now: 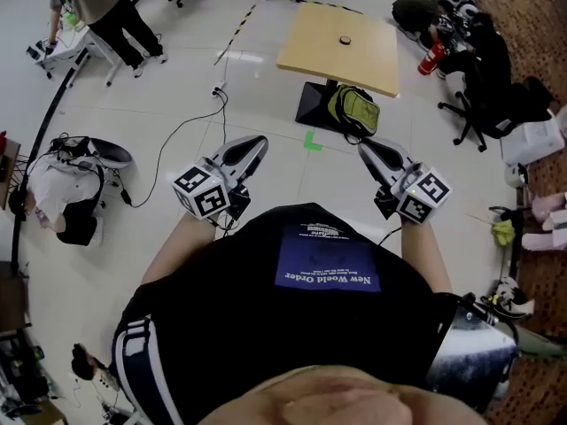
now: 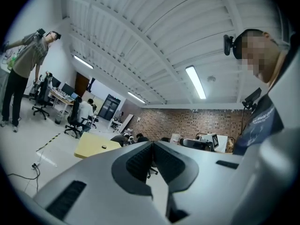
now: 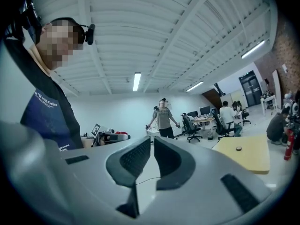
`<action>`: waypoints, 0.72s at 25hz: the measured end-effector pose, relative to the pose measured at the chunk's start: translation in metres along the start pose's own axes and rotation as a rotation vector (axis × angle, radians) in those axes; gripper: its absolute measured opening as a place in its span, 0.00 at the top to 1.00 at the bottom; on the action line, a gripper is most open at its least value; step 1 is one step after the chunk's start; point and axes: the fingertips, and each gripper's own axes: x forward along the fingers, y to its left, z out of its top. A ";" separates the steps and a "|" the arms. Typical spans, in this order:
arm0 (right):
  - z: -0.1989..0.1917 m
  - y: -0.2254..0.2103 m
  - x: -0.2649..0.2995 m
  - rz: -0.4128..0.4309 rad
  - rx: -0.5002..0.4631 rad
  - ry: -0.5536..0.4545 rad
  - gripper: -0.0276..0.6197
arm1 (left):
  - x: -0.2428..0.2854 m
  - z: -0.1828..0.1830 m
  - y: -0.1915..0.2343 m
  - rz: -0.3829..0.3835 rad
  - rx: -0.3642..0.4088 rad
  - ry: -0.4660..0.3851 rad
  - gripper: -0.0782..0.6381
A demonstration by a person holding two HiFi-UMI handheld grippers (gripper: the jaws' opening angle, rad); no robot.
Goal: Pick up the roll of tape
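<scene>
- Roll of tape [image 1: 345,40] is sitting flat near the middle of the yellow table [image 1: 376,65], well apart from both grippers. Nothing is touching it.
- Left gripper [image 1: 257,140] is pointing forward at chest level with its jaws pressed together on nothing.
- Right gripper [image 1: 365,146] is doing the same, showing only a hairline slit and nothing between the jaws.
- Both are tilting upward, which I'm reading as a carry pose rather than a reach. The table is sitting out of reach.
- Shirt print [image 1: 328,280] is reading "New World Order". The smaller line above it is too small to read.

The roll of tape [image 1: 345,40] is small, dark and round, lying flat on the yellow table [image 1: 310,51]. It lies well ahead of the fingertips of the left gripper [image 1: 260,140] and the right gripper [image 1: 362,145], touching neither.
</scene>
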 end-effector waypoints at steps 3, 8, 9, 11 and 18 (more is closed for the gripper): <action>0.008 -0.044 -0.003 0.016 0.001 0.001 0.96 | 0.047 0.004 0.006 -0.001 -0.009 0.003 0.88; 0.002 -0.097 0.010 0.003 0.030 0.011 0.96 | 0.094 0.004 0.038 -0.017 -0.025 0.040 0.88; 0.000 -0.107 0.016 -0.004 0.034 0.018 0.96 | 0.101 0.004 0.047 -0.022 -0.033 0.042 0.88; -0.003 -0.127 0.029 -0.023 0.045 0.029 0.96 | 0.118 0.006 0.067 -0.043 -0.043 0.046 0.88; 0.011 -0.196 0.108 -0.099 0.018 0.030 0.95 | 0.169 0.032 0.167 -0.150 -0.031 0.066 0.88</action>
